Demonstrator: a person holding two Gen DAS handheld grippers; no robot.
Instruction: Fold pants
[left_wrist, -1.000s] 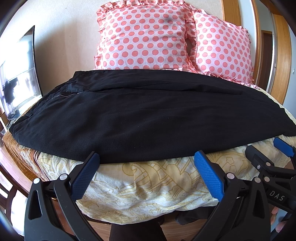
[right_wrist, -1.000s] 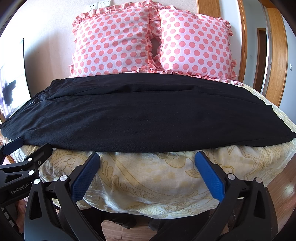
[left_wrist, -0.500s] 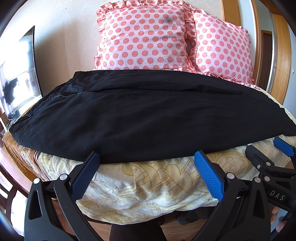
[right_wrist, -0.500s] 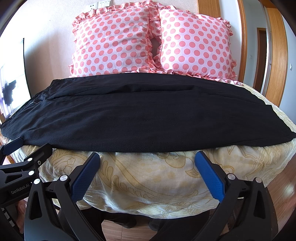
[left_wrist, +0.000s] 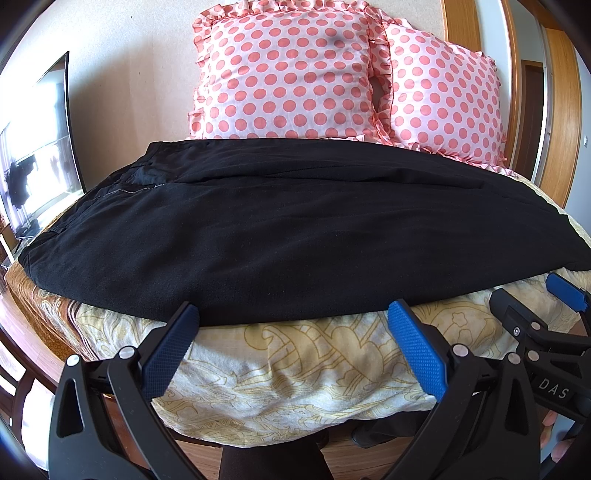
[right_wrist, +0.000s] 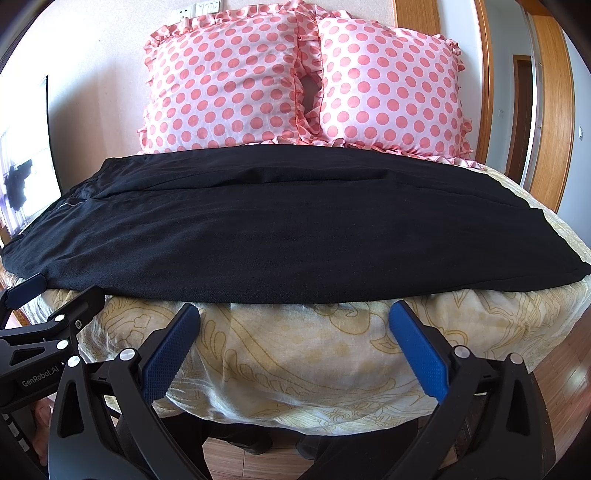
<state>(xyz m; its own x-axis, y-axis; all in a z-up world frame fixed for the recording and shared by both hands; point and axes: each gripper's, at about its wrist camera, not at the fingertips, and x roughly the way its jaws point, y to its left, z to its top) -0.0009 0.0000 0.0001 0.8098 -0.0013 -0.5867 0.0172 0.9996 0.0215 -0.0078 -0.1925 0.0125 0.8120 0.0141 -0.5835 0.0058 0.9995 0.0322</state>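
Black pants (left_wrist: 288, 229) (right_wrist: 288, 229) lie spread flat across the bed, waistband and zipper at the left, leg ends at the right. My left gripper (left_wrist: 293, 317) is open just short of the pants' near edge, nothing between its blue pads. My right gripper (right_wrist: 295, 317) is open too, low in front of the bed's edge, holding nothing. In the left wrist view the right gripper (left_wrist: 532, 310) shows at the right; in the right wrist view the left gripper (right_wrist: 55, 299) shows at the left.
The bed (left_wrist: 295, 369) has a cream patterned cover (right_wrist: 295, 362) hanging over its front. Two pink polka-dot pillows (left_wrist: 284, 74) (right_wrist: 391, 88) lean on the wall behind. A screen (left_wrist: 33, 155) stands left; a wooden door frame (right_wrist: 554, 110) right. A person's dark legs (left_wrist: 273, 461) stand below.
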